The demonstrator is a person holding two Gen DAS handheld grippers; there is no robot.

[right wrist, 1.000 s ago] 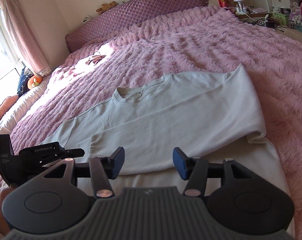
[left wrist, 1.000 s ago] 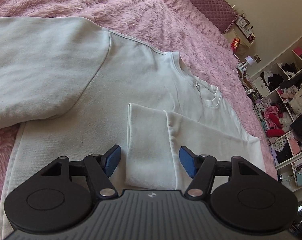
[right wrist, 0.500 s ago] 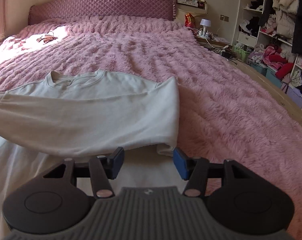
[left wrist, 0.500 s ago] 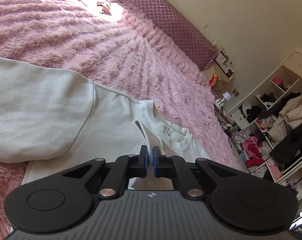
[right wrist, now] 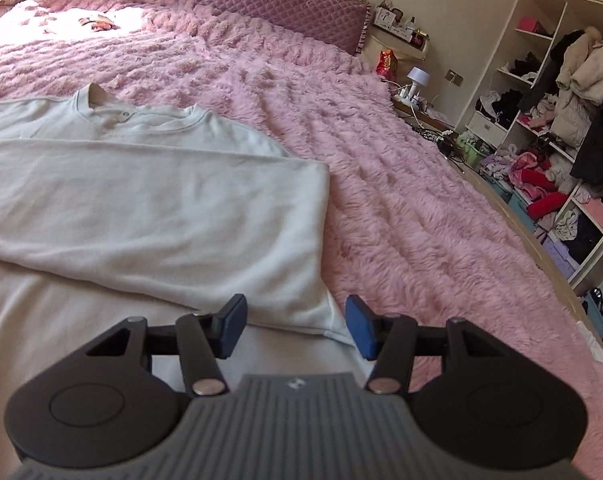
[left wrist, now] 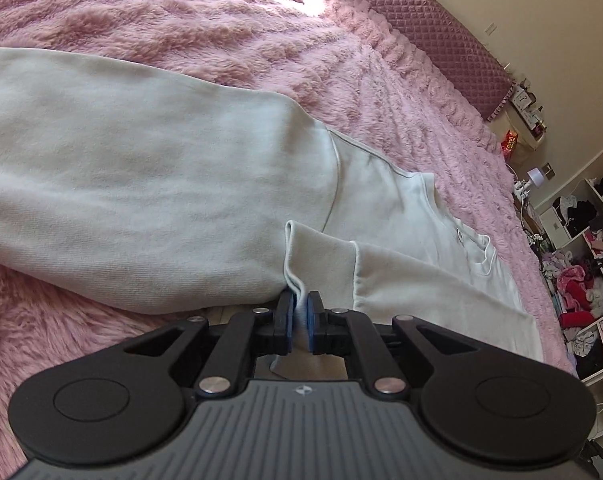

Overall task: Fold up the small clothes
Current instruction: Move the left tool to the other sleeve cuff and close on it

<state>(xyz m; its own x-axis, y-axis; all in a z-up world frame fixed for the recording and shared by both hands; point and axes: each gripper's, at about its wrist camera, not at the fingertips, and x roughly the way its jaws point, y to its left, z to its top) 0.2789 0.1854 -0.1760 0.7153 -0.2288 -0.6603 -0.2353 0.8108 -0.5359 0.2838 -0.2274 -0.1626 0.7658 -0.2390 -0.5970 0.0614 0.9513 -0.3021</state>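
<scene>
Since a second ago our left gripper [left wrist: 299, 322] closes on the cuff [left wrist: 317, 258] of the sleeve folded across the white sweatshirt [left wrist: 385, 200] and now pinches it. We hold the right gripper [right wrist: 295, 328] open, lower over the folded edge [right wrist: 297, 308], empty. With the sweatshirt flat on the pink bed [right wrist: 381, 184], we judge a sleeve fold under way

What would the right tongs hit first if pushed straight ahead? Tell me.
The right tongs stand open and point down at the sweater. Straight ahead they would likely meet the corner of its folded sleeve, lying between the tips, before the pink blanket. Depth is unclear.
</scene>
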